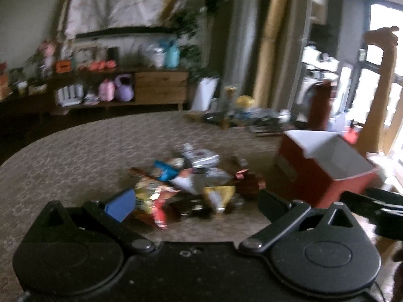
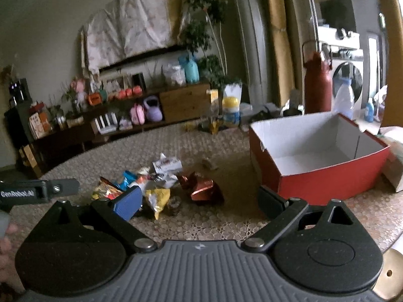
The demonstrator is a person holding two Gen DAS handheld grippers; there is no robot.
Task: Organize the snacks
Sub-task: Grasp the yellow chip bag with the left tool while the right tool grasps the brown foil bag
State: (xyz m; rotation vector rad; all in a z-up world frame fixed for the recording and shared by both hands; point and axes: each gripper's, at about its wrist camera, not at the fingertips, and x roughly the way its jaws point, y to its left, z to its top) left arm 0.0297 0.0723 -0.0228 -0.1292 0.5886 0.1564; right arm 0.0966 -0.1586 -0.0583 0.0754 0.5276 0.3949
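Both your grippers hang spread and empty above the snack pile on the desk.

Your left gripper (image 1: 196,201) is spread wide over the near edge of the heap of crinkled foil snack packets (image 1: 186,178) — nothing between its fingers. Your right gripper (image 2: 199,201) is spread too, empty, with a shiny copper-red foil packet (image 2: 204,188) just beyond it. The open red cardboard box with a white inside (image 2: 320,151) stands empty to the right of the pile on the pebble-patterned desk (image 2: 214,224), apart from the snacks.
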